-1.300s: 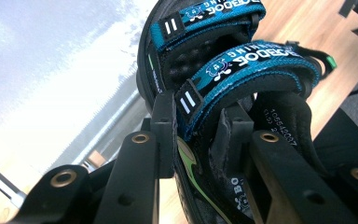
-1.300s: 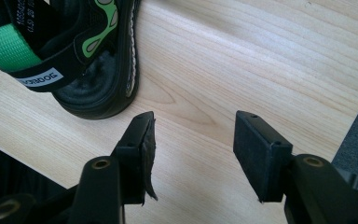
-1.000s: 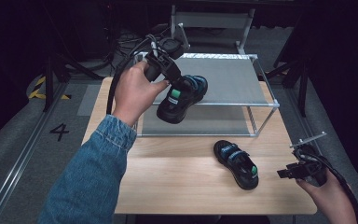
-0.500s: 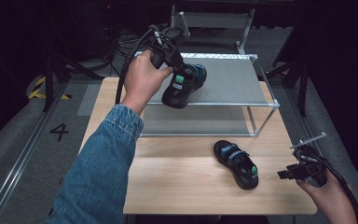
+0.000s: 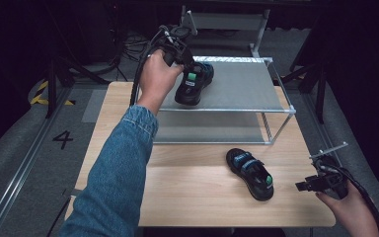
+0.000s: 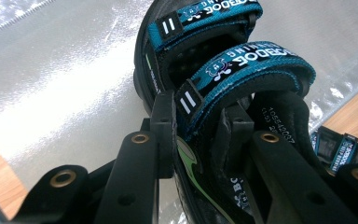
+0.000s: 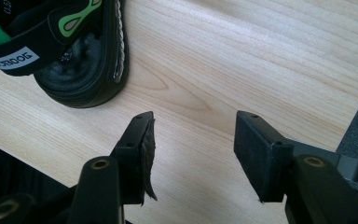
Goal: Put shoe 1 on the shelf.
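Sandal: clamped by its heel strap in the left gripper, over the shelf.
Placing: lower it flat, sole down, before letting go.
Second sandal: on the table, just ahead of the right gripper, whose jaws are spread, empty.

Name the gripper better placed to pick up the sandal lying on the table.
Right. The right gripper hovers open beside the sandal on the table, at the table's near right corner. The left gripper is clamped on the other sandal over the rack's top shelf, farther away.
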`<state>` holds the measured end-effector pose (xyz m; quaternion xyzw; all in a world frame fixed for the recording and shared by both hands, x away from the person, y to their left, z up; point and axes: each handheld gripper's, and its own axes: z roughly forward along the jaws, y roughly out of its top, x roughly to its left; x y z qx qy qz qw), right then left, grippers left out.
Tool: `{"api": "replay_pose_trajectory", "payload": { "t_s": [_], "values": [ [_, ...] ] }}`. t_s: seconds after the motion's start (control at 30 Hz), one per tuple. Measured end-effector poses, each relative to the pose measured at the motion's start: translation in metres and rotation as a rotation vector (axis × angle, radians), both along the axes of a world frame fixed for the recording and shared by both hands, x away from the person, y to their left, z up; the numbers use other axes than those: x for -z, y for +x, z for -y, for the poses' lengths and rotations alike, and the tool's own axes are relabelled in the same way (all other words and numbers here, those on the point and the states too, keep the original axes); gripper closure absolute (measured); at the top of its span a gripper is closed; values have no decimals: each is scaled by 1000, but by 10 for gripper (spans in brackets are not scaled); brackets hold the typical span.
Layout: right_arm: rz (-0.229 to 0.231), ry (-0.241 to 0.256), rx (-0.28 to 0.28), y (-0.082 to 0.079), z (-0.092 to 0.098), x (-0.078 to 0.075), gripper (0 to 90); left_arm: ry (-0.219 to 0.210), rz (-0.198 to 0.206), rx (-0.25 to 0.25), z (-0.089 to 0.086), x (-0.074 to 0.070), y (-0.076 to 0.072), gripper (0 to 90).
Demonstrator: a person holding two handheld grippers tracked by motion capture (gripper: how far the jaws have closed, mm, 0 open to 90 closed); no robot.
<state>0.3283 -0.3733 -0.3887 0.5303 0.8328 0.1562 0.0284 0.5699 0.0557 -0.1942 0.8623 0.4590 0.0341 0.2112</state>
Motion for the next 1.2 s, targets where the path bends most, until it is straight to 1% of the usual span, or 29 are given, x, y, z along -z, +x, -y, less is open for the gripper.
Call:
{"api": "replay_pose_trajectory", "payload": {
  "t_s": [0.13, 0.2, 0.33, 0.4, 0.47, 0.57, 0.63, 0.73, 0.9, 1.0, 1.1, 1.2],
  "values": [
    [-12, 1, 8, 1, 1, 3, 482, -6, -4, -19, -1, 4, 5, 724],
    [-15, -1, 5, 2, 0, 4, 482, -20, -5, -37, -1, 6, 8, 723],
    [-17, -5, -1, 3, -2, 5, 481, -45, -19, -54, -3, 10, 15, 723],
    [-17, -5, -1, 2, -2, 5, 481, -45, -24, -61, -2, 12, 17, 722],
    [-18, -7, 2, 2, -2, 5, 481, -44, -22, -66, 0, 14, 18, 721],
    [-21, -6, 5, 2, -1, 6, 481, -50, -26, -87, 1, 18, 19, 720],
    [-24, -8, 5, 3, -1, 7, 481, -49, -31, -89, 1, 21, 21, 719],
    [-23, -8, 3, 2, -1, 7, 481, -63, -29, -101, 1, 23, 21, 716],
    [-26, -14, -2, 3, -3, 8, 477, -66, -21, -107, 2, 23, 20, 714],
    [-24, -14, -6, 3, -4, 8, 476, -69, -29, -112, 4, 24, 20, 706],
    [-23, -15, -8, 2, -4, 7, 475, -68, -35, -104, 6, 25, 19, 682],
    [-23, -17, -9, 2, -4, 7, 473, -57, -35, -93, 6, 24, 17, 654]
  ]
}}
